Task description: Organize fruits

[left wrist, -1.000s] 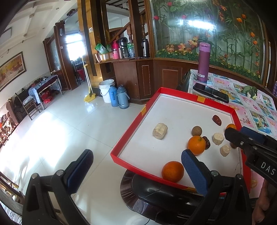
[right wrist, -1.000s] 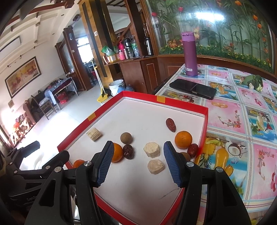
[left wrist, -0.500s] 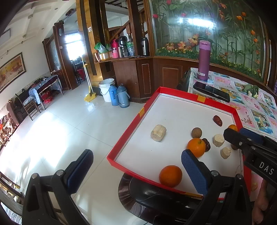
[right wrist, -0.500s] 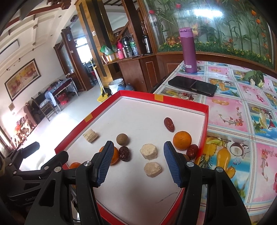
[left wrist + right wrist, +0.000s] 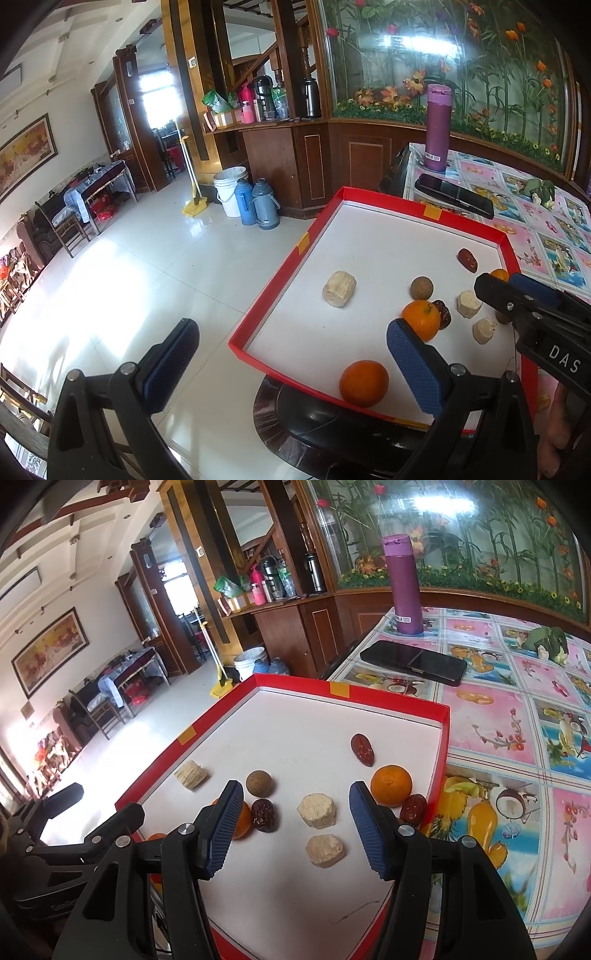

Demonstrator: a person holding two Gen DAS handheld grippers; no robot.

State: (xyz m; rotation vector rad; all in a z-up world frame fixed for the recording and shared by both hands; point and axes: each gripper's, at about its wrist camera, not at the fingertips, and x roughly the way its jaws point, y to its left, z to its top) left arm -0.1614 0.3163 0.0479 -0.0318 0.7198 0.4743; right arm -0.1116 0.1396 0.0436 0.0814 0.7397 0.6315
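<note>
While the right gripper [image 5: 295,827] hangs half-spread and empty over 2 pale chunks [image 5: 317,809] in the red tray [image 5: 439,734], and the left gripper [image 5: 291,363], wide and empty, idles, centre on 1 chunk, avoiding the date [image 5: 263,815].

In the left wrist view, the white capital letters "DAS" stand on the black plastic body of the right claw [image 5: 517,295], at the right edge of the picture; the word seems cut off there. In the right wrist view, faint raised lettering shows on the black plastic body of the left claw [image 5: 59,797], low at the left, too small and dim to read. The tall purple metal flask [image 5: 404,585] on the table bears a small white label near its base, its print unreadable.
</note>
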